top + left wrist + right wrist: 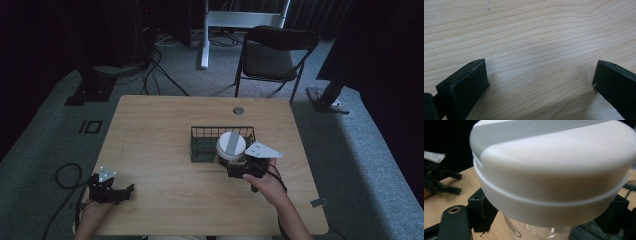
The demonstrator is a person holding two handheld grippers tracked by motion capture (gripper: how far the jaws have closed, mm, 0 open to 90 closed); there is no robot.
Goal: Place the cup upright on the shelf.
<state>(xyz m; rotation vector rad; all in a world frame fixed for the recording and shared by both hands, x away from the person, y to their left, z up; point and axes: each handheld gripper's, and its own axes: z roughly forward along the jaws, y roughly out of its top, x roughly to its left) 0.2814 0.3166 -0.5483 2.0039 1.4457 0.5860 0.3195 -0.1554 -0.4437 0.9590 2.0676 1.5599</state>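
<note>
A clear jar with a wide white lid (pixel 231 145) is held upright over the front right part of a dark wire basket (pixel 201 149). My right gripper (pixel 229 163) is shut on the jar just under the lid. In the right gripper view the lid (pixel 554 170) has a grey stripe across its top, the clear body (pixel 536 232) shows below it, and the black jaws press on both sides. My left gripper (pixel 124 193) rests at the table's front left corner. Its jaws stand wide open over bare wood (pixel 540 75), holding nothing.
The wooden table (pixel 155 130) has a round cable hole (pixel 238 110) near its far edge. A black folding chair (pixel 275 52) stands beyond the table. Cables lie on the grey carpet to the left (pixel 65 175).
</note>
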